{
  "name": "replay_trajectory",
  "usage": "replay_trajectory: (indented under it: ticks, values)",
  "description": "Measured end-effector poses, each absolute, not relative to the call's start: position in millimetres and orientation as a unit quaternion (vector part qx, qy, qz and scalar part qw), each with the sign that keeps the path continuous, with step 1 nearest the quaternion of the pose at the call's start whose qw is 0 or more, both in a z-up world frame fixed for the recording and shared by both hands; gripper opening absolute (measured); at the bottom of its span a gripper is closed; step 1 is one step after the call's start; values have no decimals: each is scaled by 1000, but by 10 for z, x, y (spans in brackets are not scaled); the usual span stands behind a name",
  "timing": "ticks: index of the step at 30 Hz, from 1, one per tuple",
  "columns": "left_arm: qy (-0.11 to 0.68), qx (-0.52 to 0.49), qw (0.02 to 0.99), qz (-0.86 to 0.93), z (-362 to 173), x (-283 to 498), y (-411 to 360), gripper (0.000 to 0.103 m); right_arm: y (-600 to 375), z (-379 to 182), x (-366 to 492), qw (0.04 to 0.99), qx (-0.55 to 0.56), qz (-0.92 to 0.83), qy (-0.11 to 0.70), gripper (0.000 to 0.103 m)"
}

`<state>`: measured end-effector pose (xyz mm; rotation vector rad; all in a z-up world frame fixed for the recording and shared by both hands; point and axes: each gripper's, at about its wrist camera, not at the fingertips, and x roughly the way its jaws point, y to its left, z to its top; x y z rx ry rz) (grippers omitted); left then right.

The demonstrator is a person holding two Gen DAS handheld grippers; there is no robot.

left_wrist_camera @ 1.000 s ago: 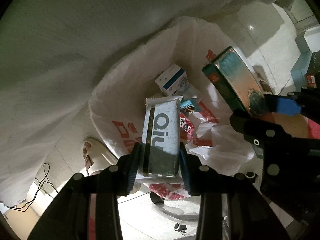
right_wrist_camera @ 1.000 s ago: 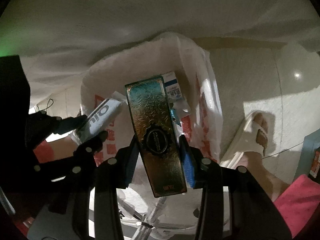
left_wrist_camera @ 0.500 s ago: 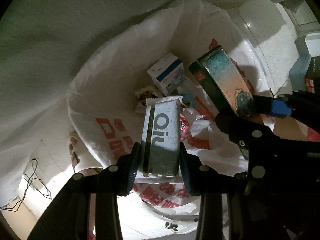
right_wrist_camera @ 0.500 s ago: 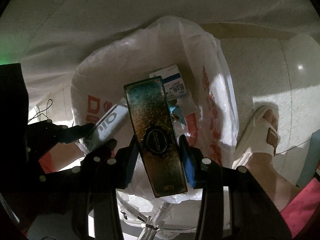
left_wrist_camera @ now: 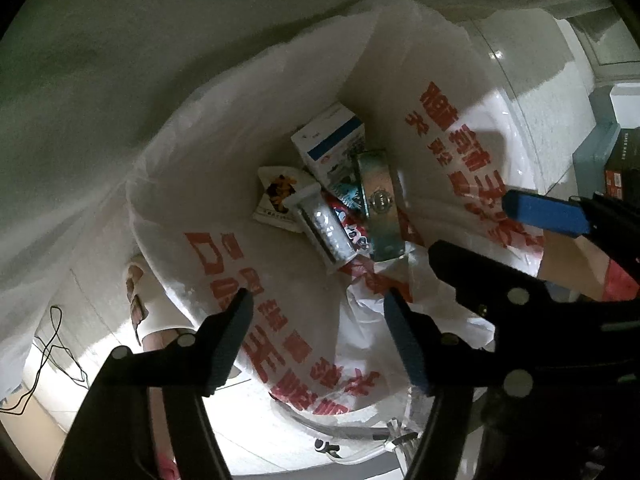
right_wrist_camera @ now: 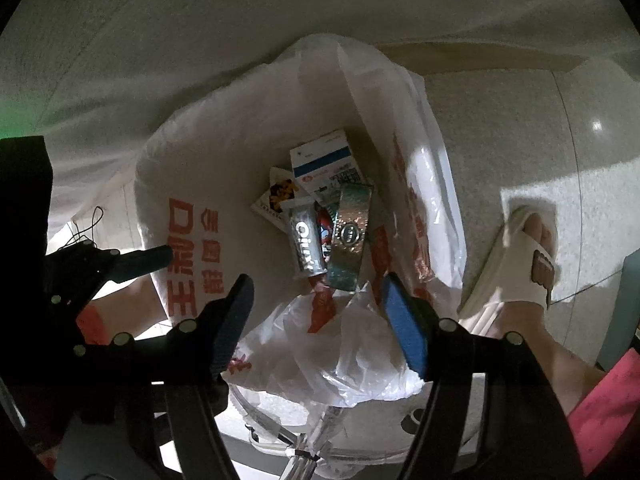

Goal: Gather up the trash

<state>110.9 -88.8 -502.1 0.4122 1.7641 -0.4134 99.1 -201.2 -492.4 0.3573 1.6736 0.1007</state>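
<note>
A white plastic trash bag (left_wrist_camera: 224, 208) with red print hangs open below both grippers; it also shows in the right wrist view (right_wrist_camera: 224, 168). At its bottom lie the silver "Qiu" wrapper (left_wrist_camera: 326, 226) (right_wrist_camera: 306, 240), the ornate gold-green box (left_wrist_camera: 378, 204) (right_wrist_camera: 352, 232), a white-and-blue carton (left_wrist_camera: 330, 142) (right_wrist_camera: 322, 160) and a small white packet (left_wrist_camera: 276, 198) (right_wrist_camera: 276, 198). My left gripper (left_wrist_camera: 320, 324) is open and empty above the bag. My right gripper (right_wrist_camera: 316, 312) is open and empty above the bag, and it shows at the right of the left wrist view (left_wrist_camera: 492, 236).
A white cloth (left_wrist_camera: 160, 60) hangs behind the bag. A foot in a white slipper (right_wrist_camera: 528, 256) stands on the pale tiled floor at the right. A cable (left_wrist_camera: 52, 344) lies at lower left. Boxes (left_wrist_camera: 616, 148) stand at far right.
Both grippers opened. The silver wrapper and the gold-green box dropped out of them and now lie at the bottom of the bag.
</note>
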Motion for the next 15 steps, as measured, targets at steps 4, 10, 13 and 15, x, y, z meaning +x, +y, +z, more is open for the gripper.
replay_trajectory:
  ticks: [4,10,13,15]
  values:
    - [758,173,604,-172,-4922,1104,-881,71,-2025,-4841,957,660,154,42,734,65]
    - [749,169,621,-157,-4698,1070,-828,76,-2107,-4623,847,672,139,24,727,66]
    - [744,165,632,-140,-4542,1030,-772,80,-2138,-4427,761,683,134,17,718,67]
    - [741,156,639,-134,-4406,987,-754,80,-2138,-4310,728,690,132,18,711,68]
